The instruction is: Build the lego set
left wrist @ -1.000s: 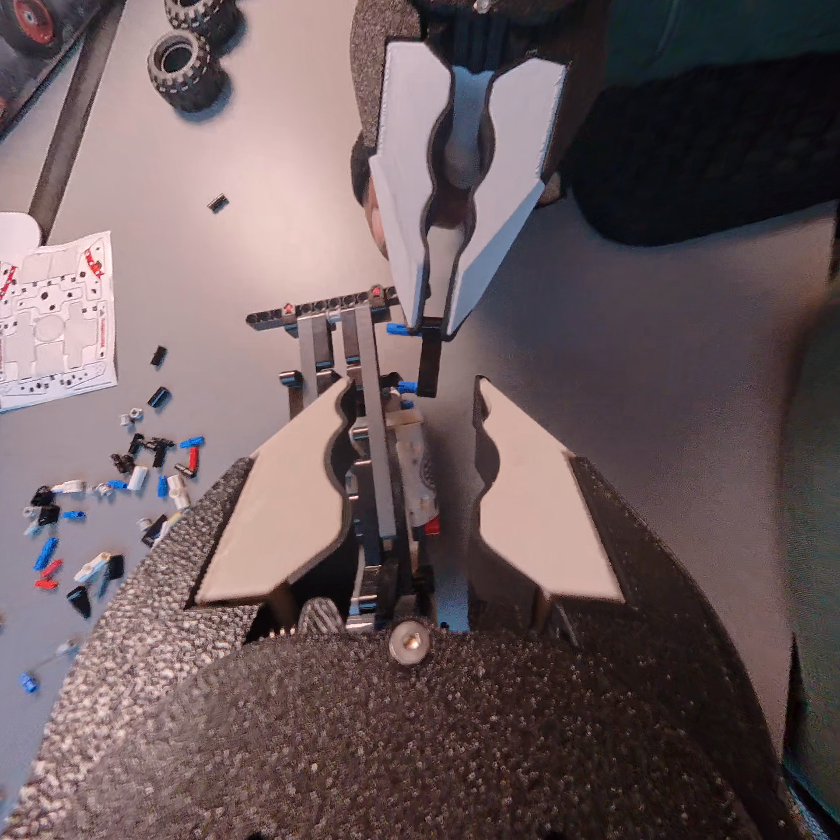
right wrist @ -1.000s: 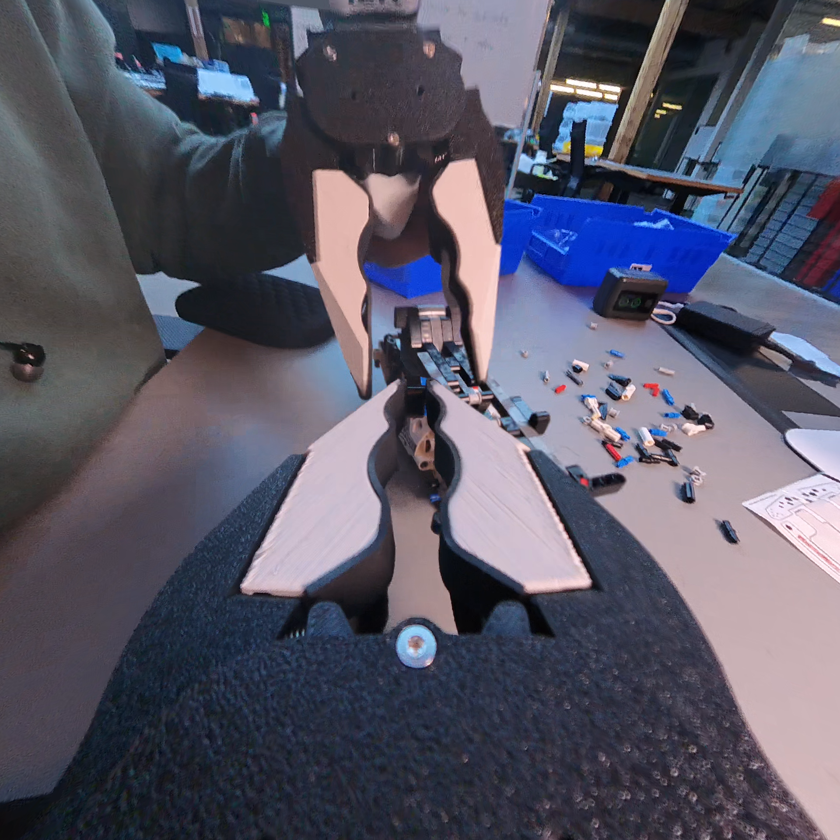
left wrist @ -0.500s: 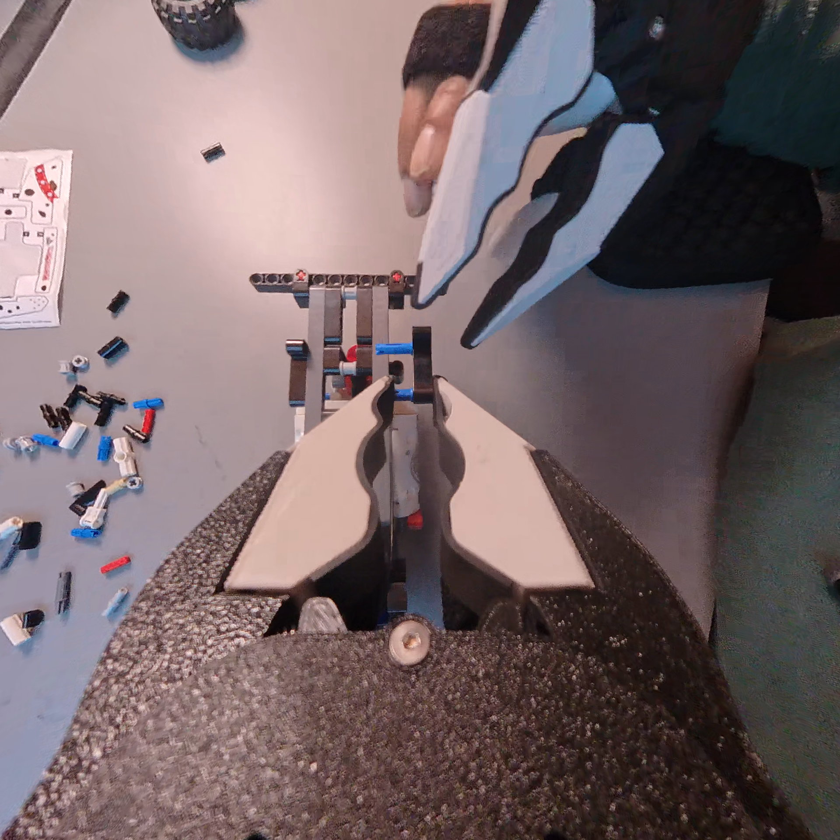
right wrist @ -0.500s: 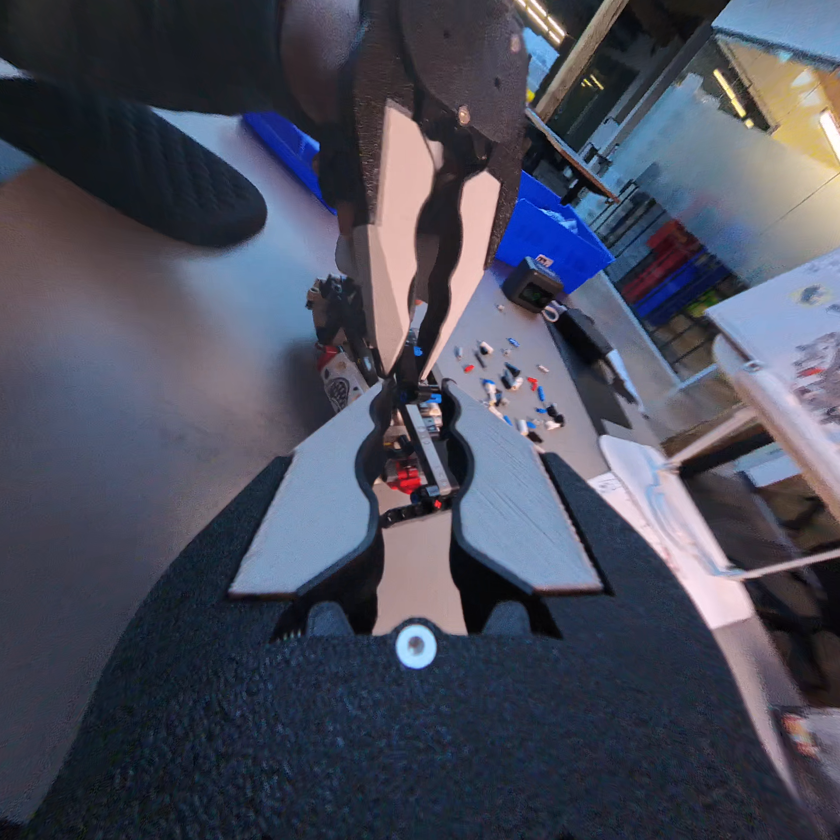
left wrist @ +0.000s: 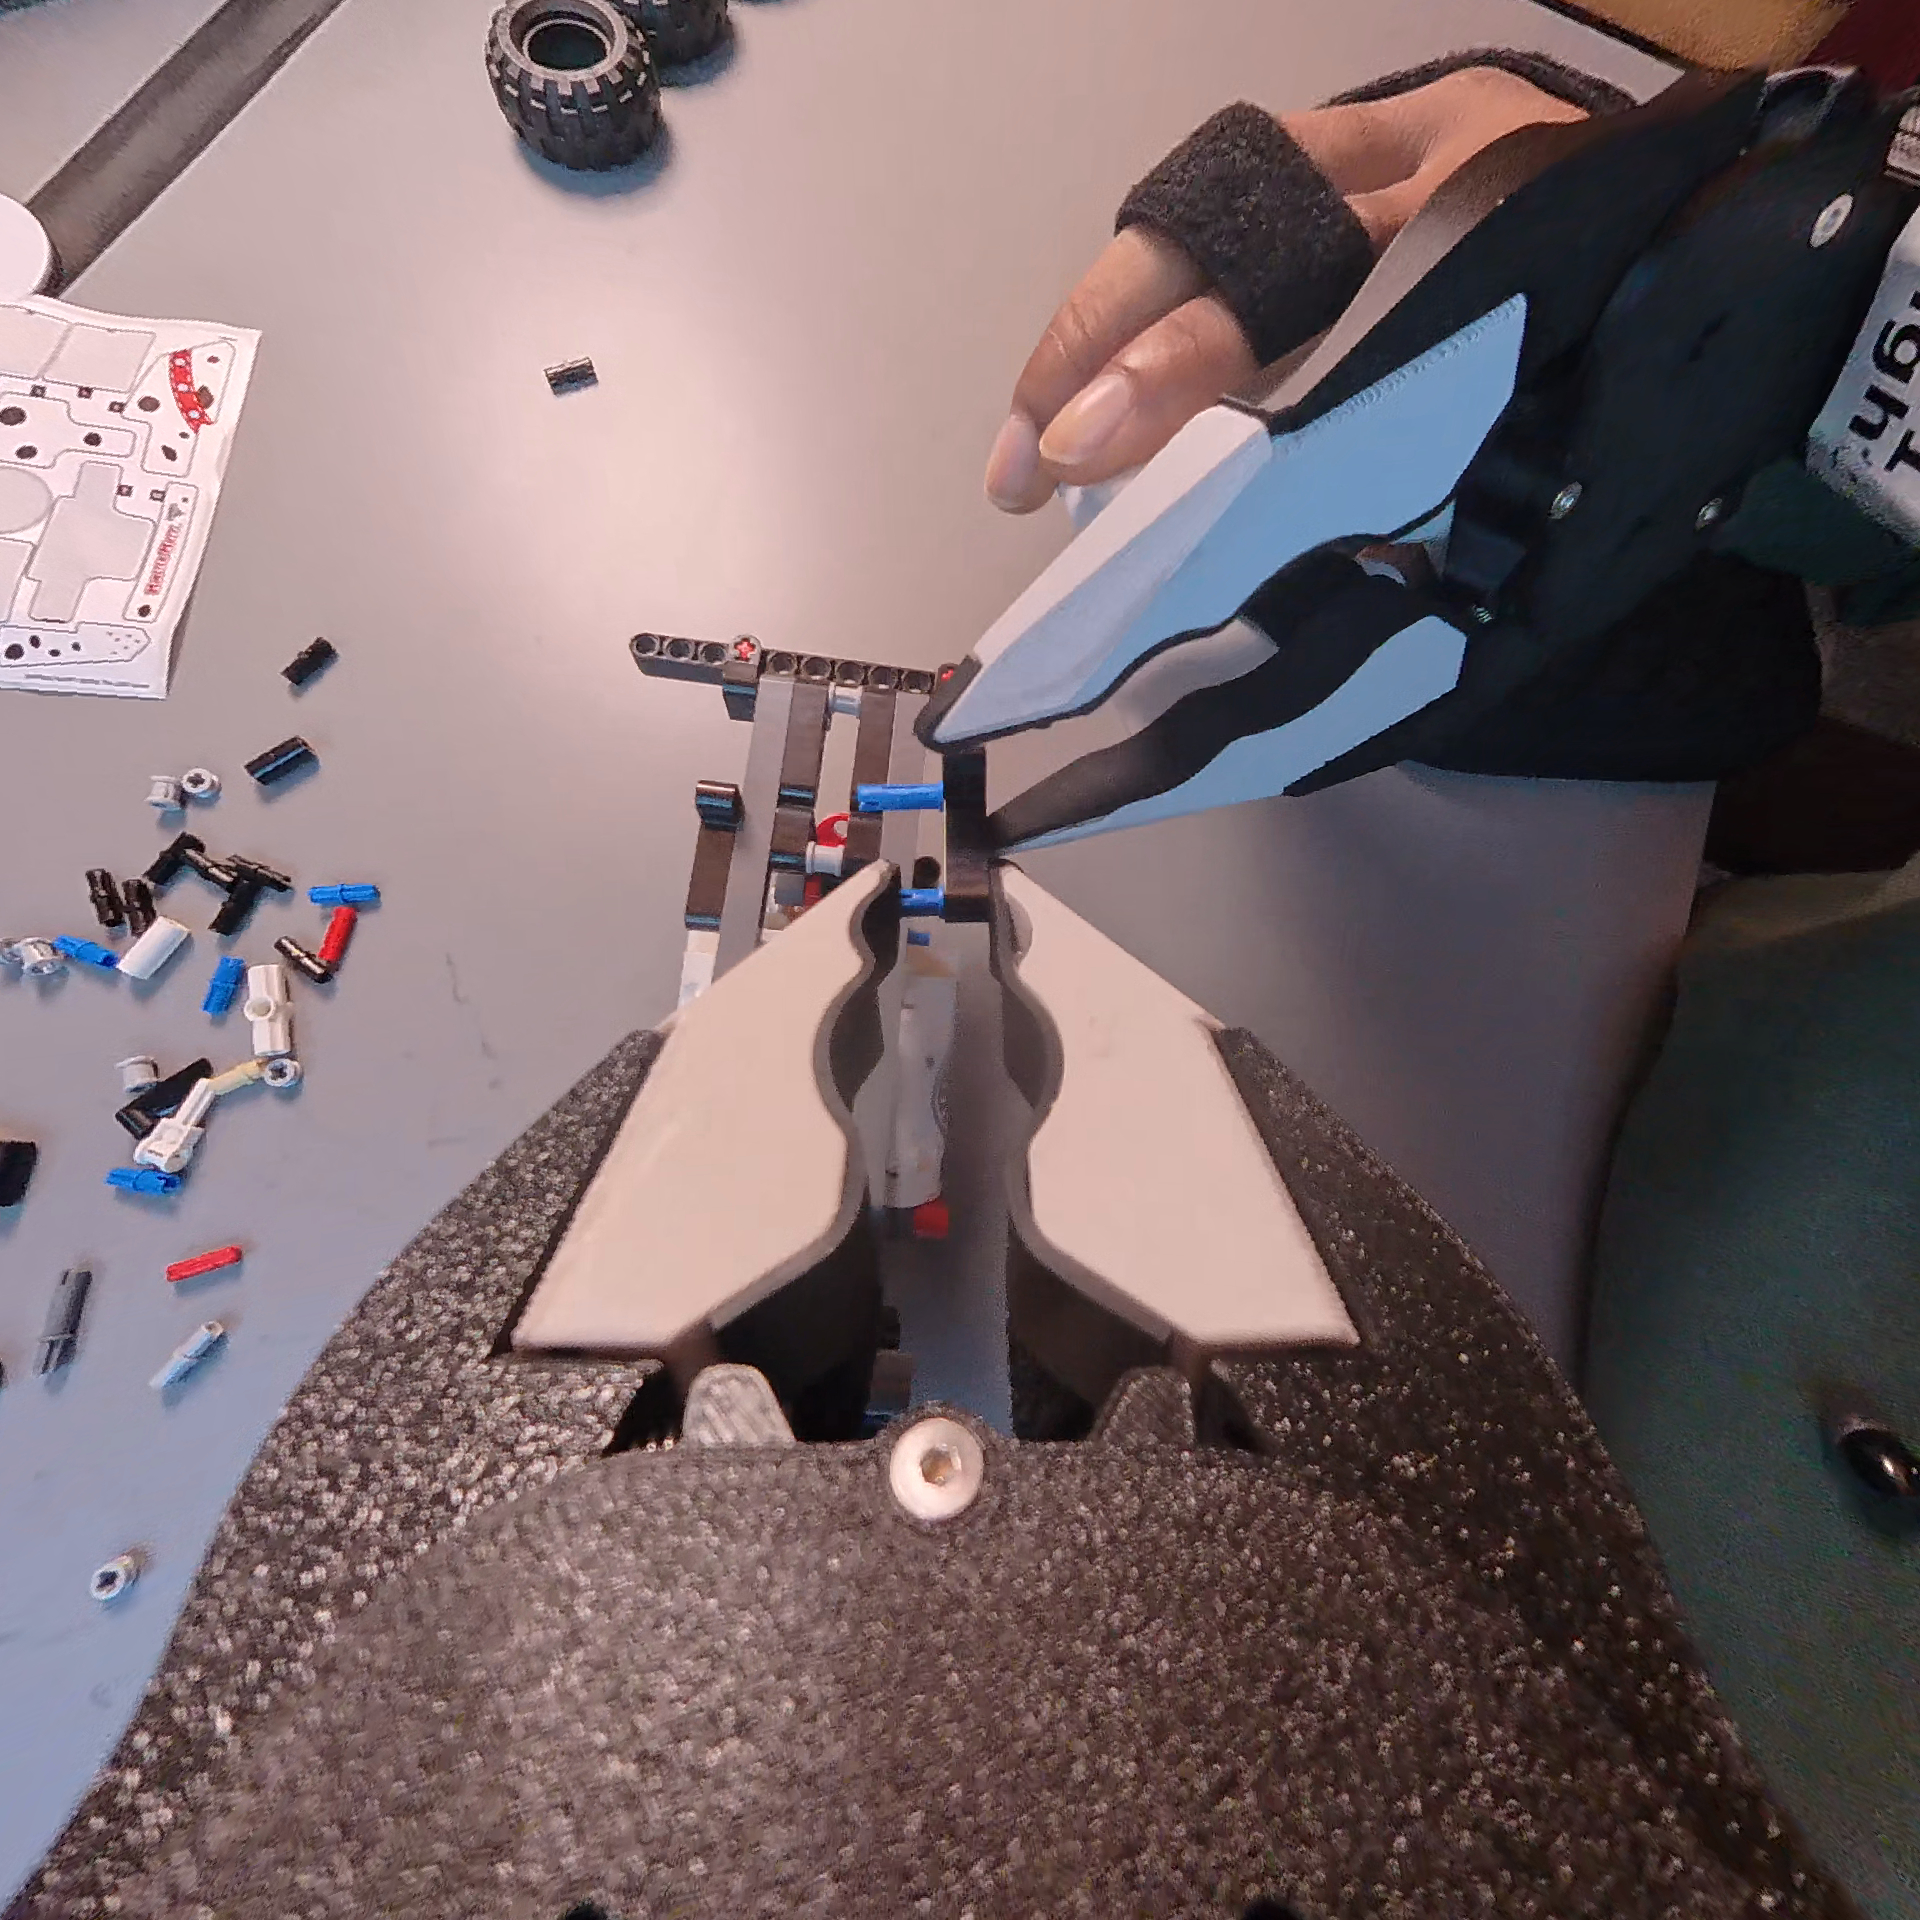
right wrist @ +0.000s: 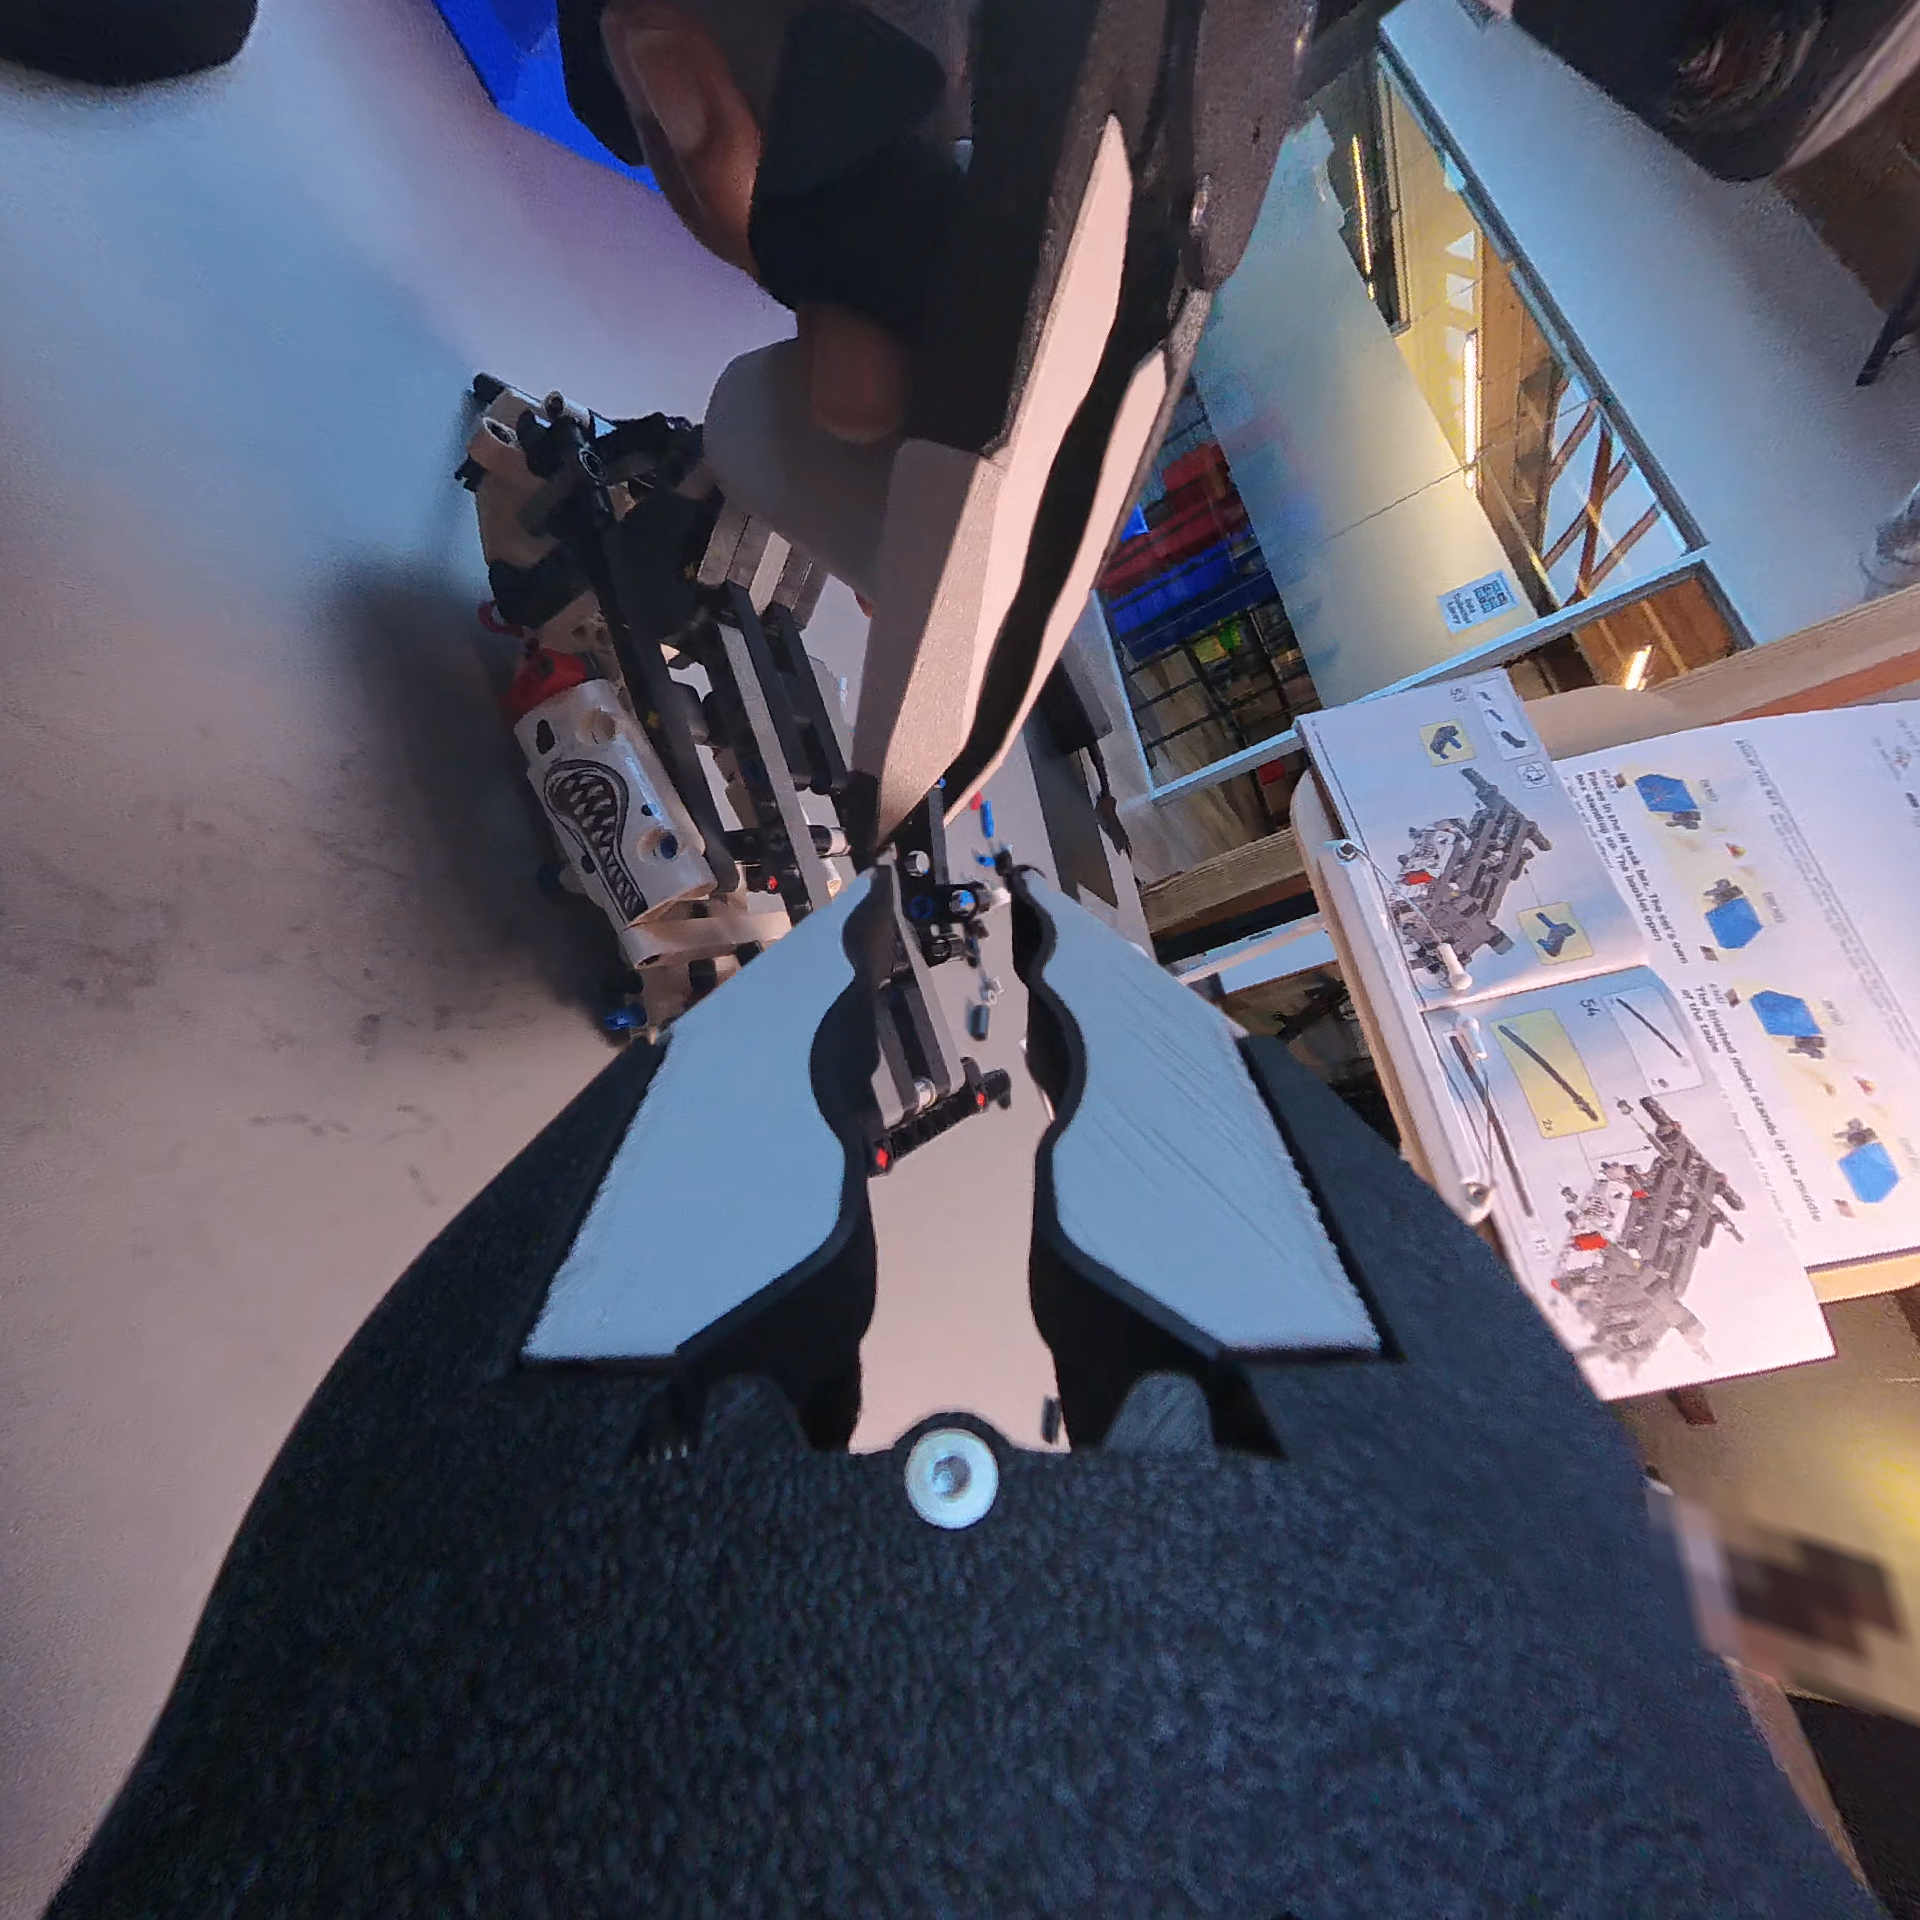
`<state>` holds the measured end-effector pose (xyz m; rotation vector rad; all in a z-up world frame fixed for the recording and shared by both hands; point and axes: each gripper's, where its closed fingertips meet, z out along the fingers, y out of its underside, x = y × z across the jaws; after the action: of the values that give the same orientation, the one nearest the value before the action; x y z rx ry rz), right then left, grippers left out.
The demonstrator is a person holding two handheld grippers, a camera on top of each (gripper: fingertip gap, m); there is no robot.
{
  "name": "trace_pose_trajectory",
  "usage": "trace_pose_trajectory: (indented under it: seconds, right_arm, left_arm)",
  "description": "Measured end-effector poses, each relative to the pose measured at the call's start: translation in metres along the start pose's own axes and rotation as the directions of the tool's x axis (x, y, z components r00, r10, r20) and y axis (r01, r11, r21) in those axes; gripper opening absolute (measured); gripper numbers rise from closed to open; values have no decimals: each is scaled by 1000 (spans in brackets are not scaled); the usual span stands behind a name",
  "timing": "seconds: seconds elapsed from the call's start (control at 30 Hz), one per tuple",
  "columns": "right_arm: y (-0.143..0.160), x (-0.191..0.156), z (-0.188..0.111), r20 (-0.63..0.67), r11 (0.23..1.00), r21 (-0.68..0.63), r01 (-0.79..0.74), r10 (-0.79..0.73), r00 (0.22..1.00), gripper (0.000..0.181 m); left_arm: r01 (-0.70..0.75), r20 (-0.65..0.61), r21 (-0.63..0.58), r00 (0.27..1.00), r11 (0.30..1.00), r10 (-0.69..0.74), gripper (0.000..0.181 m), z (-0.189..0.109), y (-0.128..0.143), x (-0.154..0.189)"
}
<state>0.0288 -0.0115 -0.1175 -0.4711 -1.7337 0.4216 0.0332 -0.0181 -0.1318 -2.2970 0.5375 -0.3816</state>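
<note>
The left hand-held gripper is closed around the side of the partly built lego model lying mid-surface, pressing a small black beam on blue pins. The right hand-held gripper straddles that beam's upper end, its fingers slightly parted. Loose pieces scatter toward the left edge of the grey surface, beside a sticker sheet; tyres sit at the far edge.

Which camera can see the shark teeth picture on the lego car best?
The right wrist view. There the white shark-teeth piece faces the camera on the side of the lego car. In the left wrist view, the left tongs cover most of it; only a white sliver shows between the fingers.
</note>
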Motion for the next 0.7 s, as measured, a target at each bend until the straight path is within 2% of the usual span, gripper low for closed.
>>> trace_pose_trajectory:
  seconds: [0.23,0.37,0.43,0.53,0.6,0.7]
  right_arm:
    - [1,-10,0,19,999,-4,31,-31,999,16]
    - [10,-25,-3,46,995,-10,98,-97,994,16]
    - [14,-29,-4,40,994,-20,110,-109,993,16]
    - [18,-33,-2,31,987,-33,155,-154,988,16]
    - [19,-35,-1,26,983,-42,178,-177,984,16]
    - [21,-35,-1,12,981,-59,186,-185,983,16]
  left_arm:
    - [-35,-13,-18,999,999,34,16,2,7,5]
    - [-104,21,-56,994,993,106,40,-7,8,-5]
    - [-131,34,-122,990,984,136,60,-8,12,-16]
    - [-154,1,-219,987,963,159,78,2,19,-28]
    - [-166,-30,-280,986,945,164,86,10,24,-35]
    - [-170,-103,-332,984,928,144,88,19,32,-35]
